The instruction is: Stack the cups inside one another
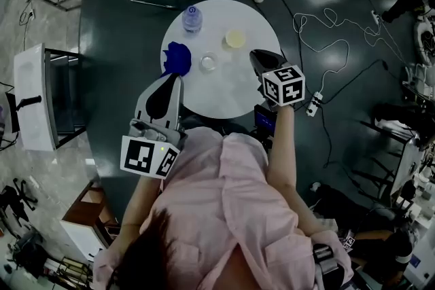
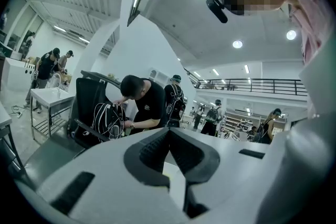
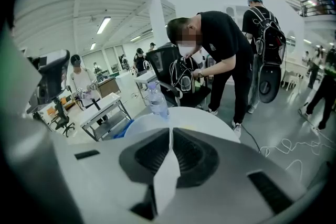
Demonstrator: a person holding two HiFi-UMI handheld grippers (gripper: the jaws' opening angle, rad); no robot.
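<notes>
On the round white table point(image 1: 234, 93) stand a small yellow cup point(image 1: 235, 39) and a clear cup point(image 1: 209, 63). A crumpled-looking blue thing point(image 1: 178, 59) lies to their left. My left gripper point(image 1: 175, 78) hangs over the table's near left edge just short of the blue thing, its jaws shut and empty point(image 2: 169, 132). My right gripper point(image 1: 253, 53) is raised over the table's right side, to the right of the yellow cup. It is shut with nothing between its pads point(image 3: 170, 131). Neither cup shows in the two gripper views.
A water bottle point(image 1: 192, 18) stands at the table's far side, also seen in the right gripper view point(image 3: 156, 100). Cables point(image 1: 326, 44) and a power strip point(image 1: 314, 104) lie on the dark floor to the right. A person in black point(image 3: 220, 55) bends over a chair beyond the table.
</notes>
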